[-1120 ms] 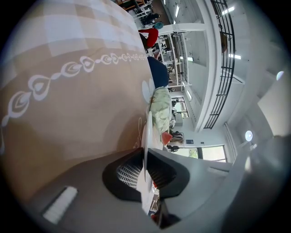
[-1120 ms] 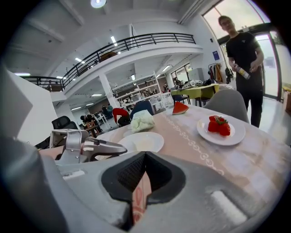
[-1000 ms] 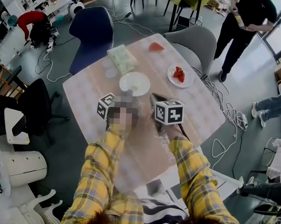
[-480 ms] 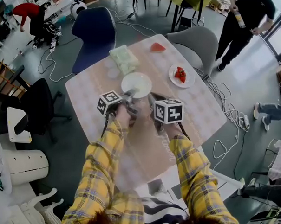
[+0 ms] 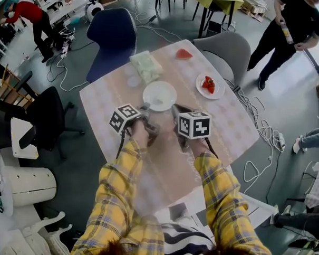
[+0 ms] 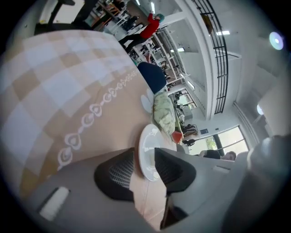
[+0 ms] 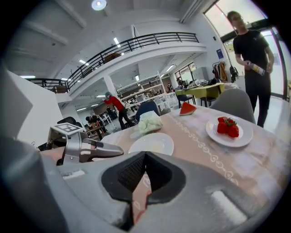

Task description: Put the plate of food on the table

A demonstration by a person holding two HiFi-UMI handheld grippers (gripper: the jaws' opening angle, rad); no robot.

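Observation:
A white plate (image 5: pixel 159 95) lies flat on the patterned table (image 5: pixel 223 127), with only a pale smear showing on it. My left gripper (image 5: pixel 147 109) is at its near rim. In the left gripper view the plate's rim (image 6: pixel 146 141) stands between the two black pads, the jaws of the left gripper (image 6: pixel 144 160) are opening, and a gap shows beside the rim. My right gripper (image 5: pixel 176 110) hovers just right of the plate. In its own view the right gripper (image 7: pixel 144 157) is shut on nothing, and the plate (image 7: pixel 152 143) lies beyond it.
A plate of strawberries (image 5: pixel 209 85) sits at the table's right, a watermelon slice (image 5: pixel 184 54) at the far end, and green leaves (image 5: pixel 146 66) at the far left. A blue chair (image 5: pixel 112 35) and a grey chair (image 5: pixel 226 48) stand behind the table. A person (image 5: pixel 290 29) stands at the back right.
The white plate stays on the table at the left gripper's tips. Both grippers have barely moved. The person at the back right has stepped a little to the right.

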